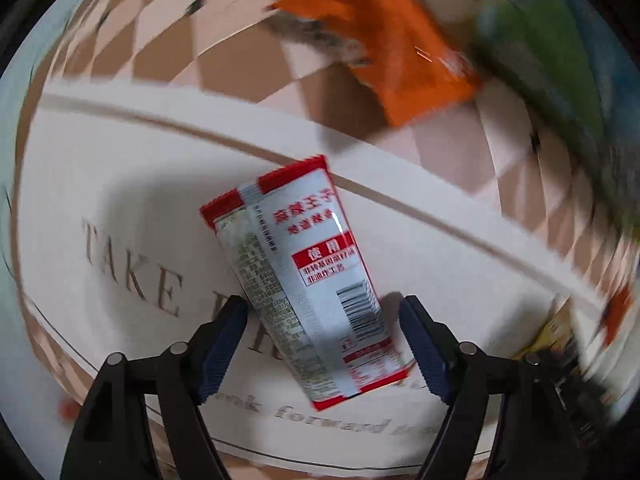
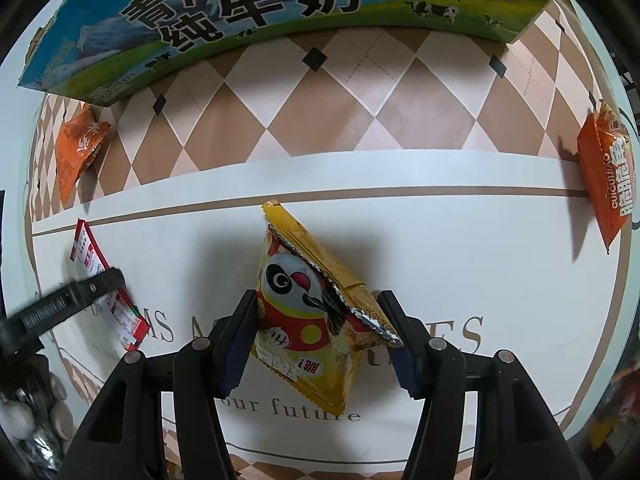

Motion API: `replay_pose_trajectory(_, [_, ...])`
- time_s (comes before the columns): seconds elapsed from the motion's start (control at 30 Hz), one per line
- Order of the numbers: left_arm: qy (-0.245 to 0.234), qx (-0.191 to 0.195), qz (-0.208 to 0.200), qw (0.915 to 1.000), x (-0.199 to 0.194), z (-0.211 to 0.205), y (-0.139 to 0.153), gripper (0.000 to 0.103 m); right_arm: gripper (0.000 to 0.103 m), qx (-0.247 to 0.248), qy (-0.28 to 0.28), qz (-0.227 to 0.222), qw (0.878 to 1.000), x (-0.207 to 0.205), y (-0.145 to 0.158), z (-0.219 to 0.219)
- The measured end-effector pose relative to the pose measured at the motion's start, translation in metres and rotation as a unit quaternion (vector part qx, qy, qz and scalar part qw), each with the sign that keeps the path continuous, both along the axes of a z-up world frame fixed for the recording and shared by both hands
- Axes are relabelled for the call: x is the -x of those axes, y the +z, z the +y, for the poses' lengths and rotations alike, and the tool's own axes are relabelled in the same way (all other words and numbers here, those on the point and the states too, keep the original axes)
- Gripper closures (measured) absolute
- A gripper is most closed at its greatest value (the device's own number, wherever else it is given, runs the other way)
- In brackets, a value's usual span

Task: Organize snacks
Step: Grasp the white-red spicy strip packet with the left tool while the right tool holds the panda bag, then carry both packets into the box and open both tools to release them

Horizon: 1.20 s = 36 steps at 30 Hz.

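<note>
Left gripper (image 1: 322, 344) jaws open, straddling the red-white packet (image 1: 300, 280) lying on the white mat (image 1: 120, 168); skewed packet may pivot out on closing. Right gripper (image 2: 316, 338) looks clamped on the yellow bag (image 2: 308, 312), though pad contact is partly hidden; the crumpled foil could slip.

We seem to be in a home, at a table set for everyday use. Its surface wears a glossy tablecloth (image 2: 320, 96) patterned in tan and pale pink diamonds, with a white central panel (image 2: 460, 248) carrying decorative English lettering. At the far edge stands a large blue and green cardboard milk carton case (image 2: 248, 20), printed with cows, meadow and Chinese characters, like household groceries. Small foil snack packets lie scattered about: an orange one (image 2: 78, 148), another orange one (image 2: 606, 176), a red and white one (image 1: 304, 280), a yellow one (image 2: 312, 312).
</note>
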<state>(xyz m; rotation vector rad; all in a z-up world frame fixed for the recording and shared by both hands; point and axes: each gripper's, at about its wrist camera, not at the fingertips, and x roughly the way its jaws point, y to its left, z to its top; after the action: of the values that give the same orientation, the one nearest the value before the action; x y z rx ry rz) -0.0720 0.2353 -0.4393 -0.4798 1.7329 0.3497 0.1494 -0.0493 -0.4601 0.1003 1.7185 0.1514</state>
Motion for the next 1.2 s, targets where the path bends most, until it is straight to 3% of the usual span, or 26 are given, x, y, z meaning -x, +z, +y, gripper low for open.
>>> replay_pose_trajectory(0.1, [0.065, 0.01, 0.007, 0.9978, 0.004, 0.023, -0.002, 0.022, 0.041, 0.0, 0.002, -0.004, 1.0, -0.003, 0.002, 0.005])
replay_pose_trajectory(0.17, [0.063, -0.007, 0.013, 0.9979, 0.003, 0.024, -0.003, 0.023, 0.041, 0.002, 0.004, -0.008, 1.0, -0.006, 0.009, 0.008])
replay_pose_trajectory(0.2, [0.052, -0.021, 0.013, 0.9983, 0.011, 0.014, -0.002, 0.027, 0.041, 0.003, 0.006, -0.01, 1.0, -0.005, 0.01, 0.009])
replay_pose_trajectory(0.27, [0.005, -0.042, -0.01, 0.9991, 0.009, 0.0, 0.008, 0.05, 0.041, 0.003, 0.009, -0.012, 1.0, -0.004, 0.014, 0.01])
replay_pose_trajectory(0.3, [-0.015, -0.044, -0.014, 0.9988, 0.008, -0.009, 0.011, 0.056, 0.041, 0.003, 0.01, -0.014, 1.0, -0.004, 0.019, 0.01])
replay_pose_trajectory(0.43, [-0.088, -0.054, -0.02, 0.9944, 0.009, -0.035, 0.015, 0.061, 0.041, 0.005, 0.016, -0.023, 1.0, 0.0, 0.028, 0.007])
replay_pose_trajectory(0.7, [-0.121, -0.033, -0.04, 0.9914, 0.009, -0.1, 0.035, 0.062, 0.042, -0.006, 0.017, -0.031, 0.999, 0.004, 0.041, 0.001])
replay_pose_trajectory(0.97, [-0.166, -0.003, -0.109, 0.9802, 0.007, -0.154, 0.105, 0.062, 0.044, -0.047, 0.02, -0.048, 0.998, -0.004, 0.078, -0.025])
replay_pose_trajectory(1.07, [-0.178, 0.011, -0.144, 0.9733, -0.008, -0.159, 0.133, 0.062, 0.044, -0.063, 0.02, -0.061, 0.996, -0.01, 0.103, -0.036])
replay_pose_trajectory(1.1, [-0.18, 0.015, -0.155, 0.9712, -0.011, -0.144, 0.134, 0.062, 0.044, -0.07, 0.018, -0.065, 0.995, -0.014, 0.112, -0.04])
replay_pose_trajectory(1.2, [-0.195, 0.032, -0.194, 0.961, -0.028, -0.139, 0.177, 0.062, 0.044, -0.087, 0.016, -0.081, 0.993, -0.023, 0.142, -0.05])
